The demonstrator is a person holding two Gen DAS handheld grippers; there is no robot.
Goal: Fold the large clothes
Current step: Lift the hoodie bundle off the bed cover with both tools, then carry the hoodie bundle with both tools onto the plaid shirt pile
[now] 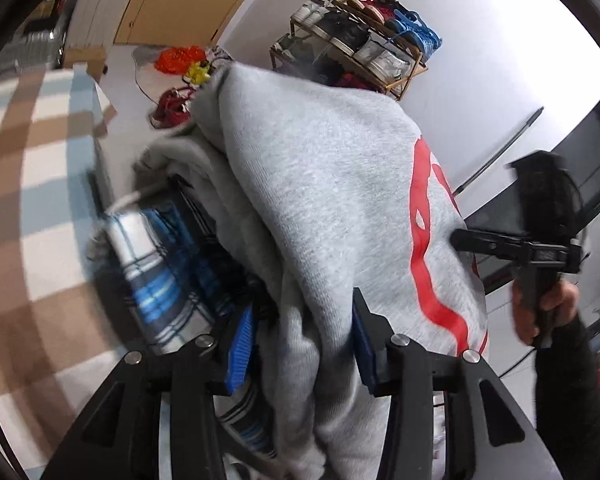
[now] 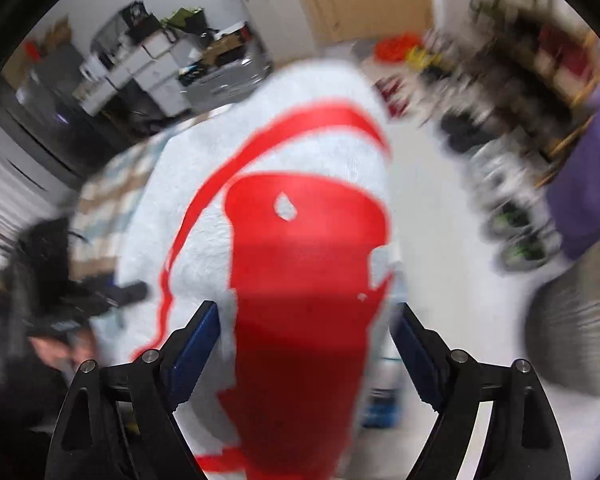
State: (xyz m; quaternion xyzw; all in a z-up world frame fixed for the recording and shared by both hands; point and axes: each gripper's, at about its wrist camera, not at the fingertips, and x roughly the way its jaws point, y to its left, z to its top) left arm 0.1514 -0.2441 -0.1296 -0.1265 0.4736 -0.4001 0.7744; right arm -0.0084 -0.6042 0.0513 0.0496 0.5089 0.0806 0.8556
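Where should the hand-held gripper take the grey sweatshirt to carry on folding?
Probably the bunched grey folds of the grey sweatshirt, beside the red print, coming from below where the left hand-held gripper already straddles them. There the layers gather into a ridge narrow enough to pinch.

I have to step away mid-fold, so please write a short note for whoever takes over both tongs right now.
Left tongs: fingers astride a bunched fold of the grey sweatshirt; grip unclear.
Right tongs: open wide, the sweatshirt's red print between the fingers, pads clear of it.
The sweatshirt hangs bunched over a blue plaid garment beside the checked bedding.
Done: sweatshirt gathered up.
Left: lay it flat, fold it.
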